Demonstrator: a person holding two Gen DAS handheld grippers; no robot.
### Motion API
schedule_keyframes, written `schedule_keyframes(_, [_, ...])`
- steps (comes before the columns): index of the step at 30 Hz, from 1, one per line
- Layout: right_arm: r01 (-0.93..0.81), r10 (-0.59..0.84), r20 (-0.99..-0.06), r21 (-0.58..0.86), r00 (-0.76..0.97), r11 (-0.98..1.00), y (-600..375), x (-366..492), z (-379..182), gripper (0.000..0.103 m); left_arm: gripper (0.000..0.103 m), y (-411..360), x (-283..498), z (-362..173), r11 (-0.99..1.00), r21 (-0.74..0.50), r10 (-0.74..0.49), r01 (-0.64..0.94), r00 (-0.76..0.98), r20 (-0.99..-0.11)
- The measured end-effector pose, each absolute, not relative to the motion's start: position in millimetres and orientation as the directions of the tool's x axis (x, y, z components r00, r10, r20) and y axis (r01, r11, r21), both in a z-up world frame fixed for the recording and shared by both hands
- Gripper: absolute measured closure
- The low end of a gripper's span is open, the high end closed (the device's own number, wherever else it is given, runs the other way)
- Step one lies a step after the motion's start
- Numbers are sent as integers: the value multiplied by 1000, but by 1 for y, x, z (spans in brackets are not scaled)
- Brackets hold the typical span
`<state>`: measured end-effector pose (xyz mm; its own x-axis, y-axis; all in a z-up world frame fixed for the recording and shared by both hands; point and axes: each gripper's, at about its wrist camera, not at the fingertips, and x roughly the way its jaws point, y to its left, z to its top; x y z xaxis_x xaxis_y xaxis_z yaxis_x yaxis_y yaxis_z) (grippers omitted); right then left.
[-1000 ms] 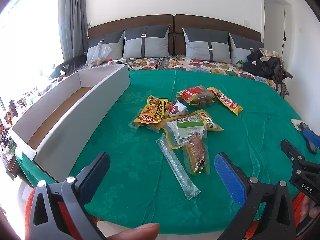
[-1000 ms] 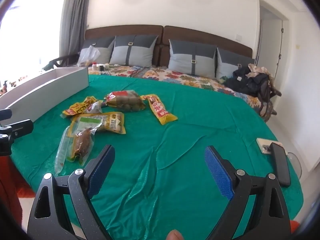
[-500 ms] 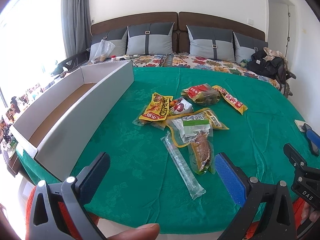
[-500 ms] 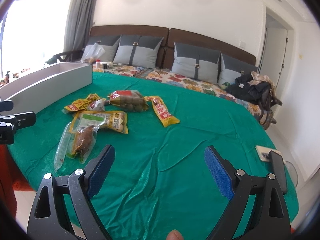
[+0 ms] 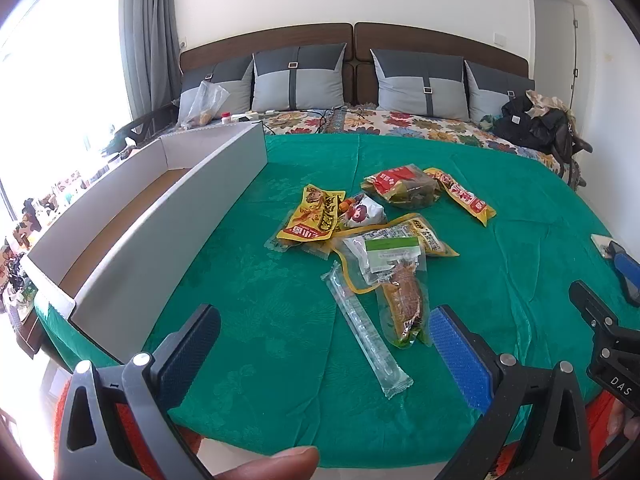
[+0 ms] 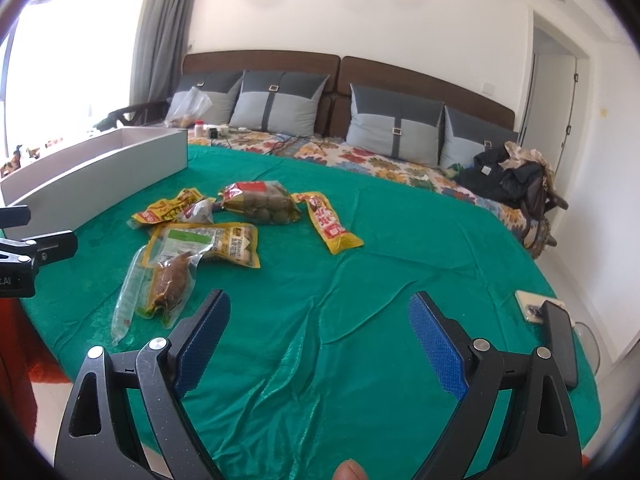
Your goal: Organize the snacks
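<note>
Both tongs, left (image 5: 324, 344) and right (image 6: 319, 332), gape wide and empty above the green cloth's (image 6: 360, 280) near edge, snacks (image 5: 384, 248) ahead, box (image 5: 160, 216) left.

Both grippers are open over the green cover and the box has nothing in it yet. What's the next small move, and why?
Probably ease the left gripper forward and down onto the long clear packet. It lies nearest those open fingers, apart from the pile, and the white box sits on that side.
</note>
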<state>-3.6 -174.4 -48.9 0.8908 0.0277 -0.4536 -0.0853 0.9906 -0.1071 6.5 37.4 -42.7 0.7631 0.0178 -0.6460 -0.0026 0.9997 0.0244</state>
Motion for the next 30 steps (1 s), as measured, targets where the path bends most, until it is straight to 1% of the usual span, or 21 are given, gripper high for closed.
schedule_keyframes(30, [-87,30,-443,-110,896,990,-174,-4,-44,10,0,36,7,-41,999,33,25,-5,762,-648])
